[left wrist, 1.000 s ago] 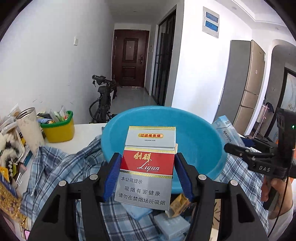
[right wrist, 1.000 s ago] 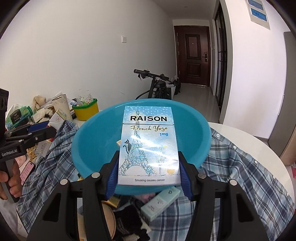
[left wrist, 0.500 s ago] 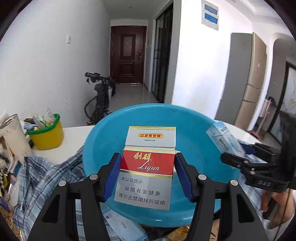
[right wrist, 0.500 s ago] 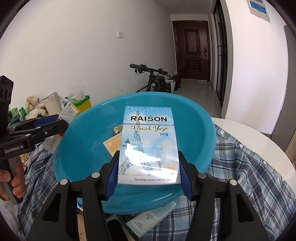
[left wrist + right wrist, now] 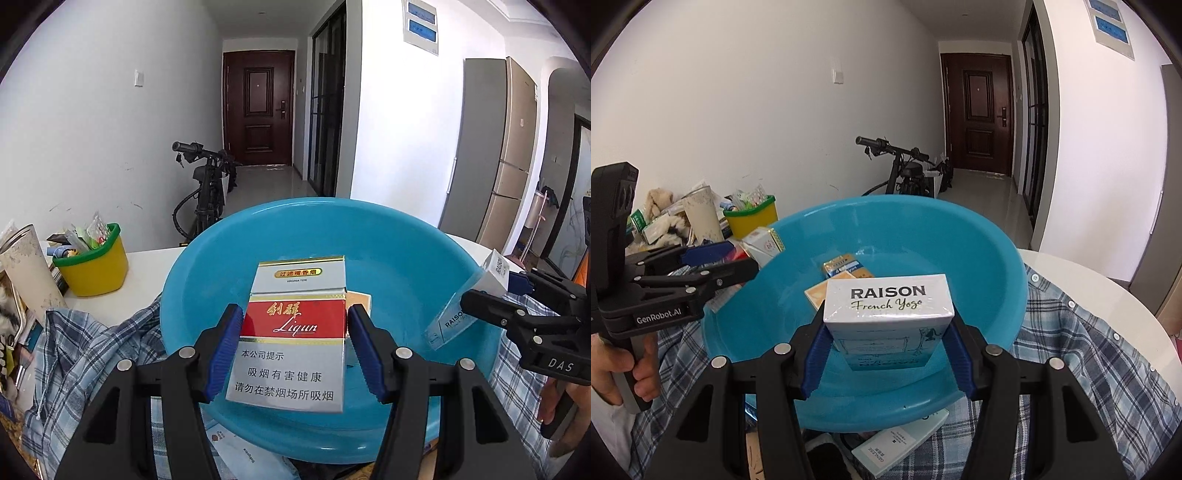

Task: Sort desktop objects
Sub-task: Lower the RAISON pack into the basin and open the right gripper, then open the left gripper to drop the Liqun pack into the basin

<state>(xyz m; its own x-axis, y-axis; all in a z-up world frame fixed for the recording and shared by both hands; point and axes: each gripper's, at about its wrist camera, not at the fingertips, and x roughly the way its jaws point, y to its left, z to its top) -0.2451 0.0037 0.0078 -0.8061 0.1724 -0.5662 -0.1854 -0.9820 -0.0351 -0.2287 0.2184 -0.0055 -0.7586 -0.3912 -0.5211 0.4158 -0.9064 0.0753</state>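
The left claw (image 5: 295,350) grips a red pack (image 5: 293,332) by its long sides, lid end pointing away, held over the near part of the blue basin (image 5: 406,236). The right claw (image 5: 886,354) is clamped on a Raison pack (image 5: 888,306), which is tipped forward so its top face shows, also over the basin's near wall. Both packs sit above open basin, so the drop looks to need only the jaws let go; neither hand seems clearly nearer. The right view shows two small packs (image 5: 842,269) lying on the basin floor just ahead of the Raison pack; the left view hides them almost entirely behind the red pack. A plaid shirt (image 5: 1089,332) lies on the worktop (image 5: 1108,273) under the basin.
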